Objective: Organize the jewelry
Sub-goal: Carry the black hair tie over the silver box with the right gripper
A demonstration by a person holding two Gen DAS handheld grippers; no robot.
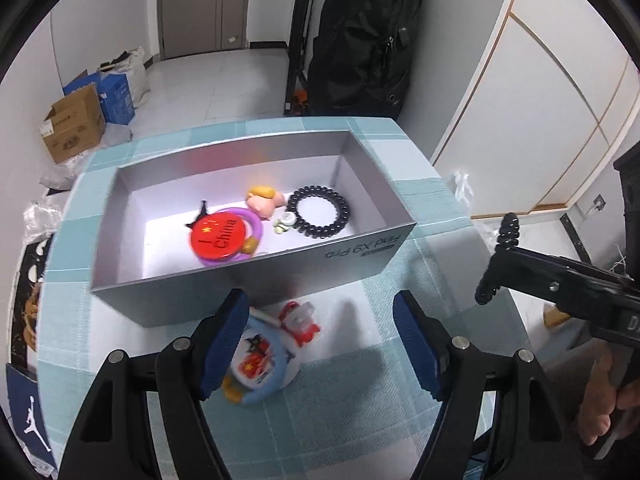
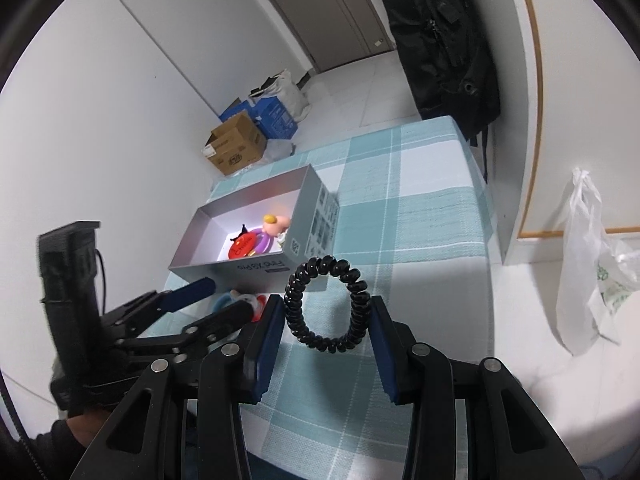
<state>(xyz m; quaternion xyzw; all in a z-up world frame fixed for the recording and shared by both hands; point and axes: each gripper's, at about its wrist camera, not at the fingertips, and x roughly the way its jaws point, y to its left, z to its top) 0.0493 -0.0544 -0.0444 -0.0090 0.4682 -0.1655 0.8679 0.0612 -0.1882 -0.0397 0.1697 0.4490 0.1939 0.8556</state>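
A grey box [image 1: 372, 254] stands on the checked tablecloth [image 1: 352, 392]. In it lie a red "China" badge on a purple ring [image 1: 224, 236], a pink figure [image 1: 262, 202] and a black coil bracelet [image 1: 320, 212]. My left gripper [image 1: 320, 344] is open over a blue ring with a badge [image 1: 260, 364] and a red-white charm [image 1: 298, 320] in front of the box. My right gripper [image 2: 326, 350] is shut on a second black coil bracelet [image 2: 326, 304], held above the cloth right of the box [image 2: 256, 268]; it also shows in the left wrist view [image 1: 498, 258].
A black backpack [image 1: 368, 36] hangs behind the table. Cardboard and blue boxes [image 1: 88, 116] sit on the floor at left. A white plastic bag [image 2: 592, 264] hangs to the right of the table edge. White cabinet doors [image 1: 532, 112] stand at right.
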